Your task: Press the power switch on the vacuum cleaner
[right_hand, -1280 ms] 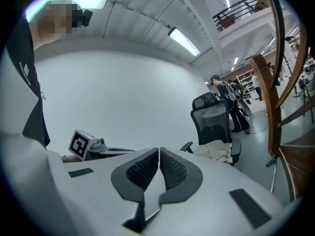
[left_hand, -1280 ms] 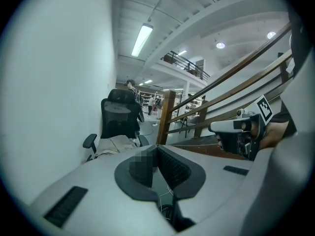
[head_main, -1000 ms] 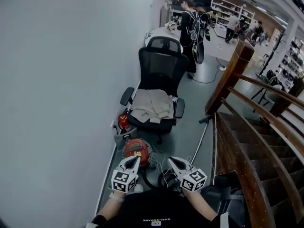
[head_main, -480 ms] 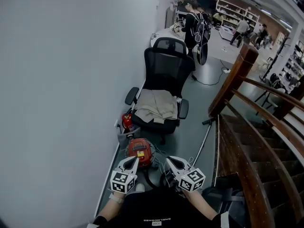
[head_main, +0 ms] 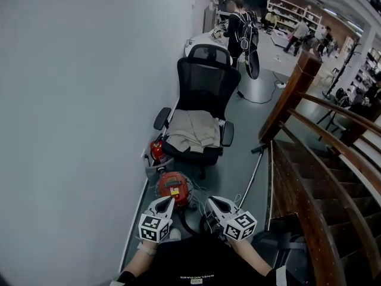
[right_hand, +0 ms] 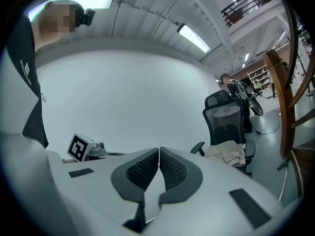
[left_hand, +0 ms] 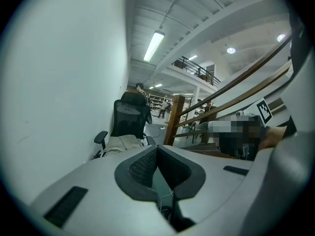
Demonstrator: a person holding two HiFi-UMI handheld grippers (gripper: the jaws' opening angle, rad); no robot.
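Note:
A round red vacuum cleaner (head_main: 172, 188) with a yellow label on top sits on the grey floor by the white wall, just beyond my grippers. Its black hose and thin metal wand (head_main: 252, 173) trail to the right. My left gripper (head_main: 170, 202) is held low, its tips shut and empty, right beside the vacuum's near edge. My right gripper (head_main: 211, 204) is also shut and empty, a little right of the vacuum. In the left gripper view the jaws (left_hand: 157, 149) meet; in the right gripper view the jaws (right_hand: 159, 151) meet too.
A black office chair (head_main: 197, 119) with folded beige cloth stands just past the vacuum. A red extinguisher (head_main: 157, 151) leans at the wall. A wooden staircase with railing (head_main: 324, 159) fills the right. People stand far back near a white table (head_main: 199, 40).
The view has shifted slightly; the vacuum now sits a bit closer to the left gripper's tips. Both grippers stay shut and nearly still.

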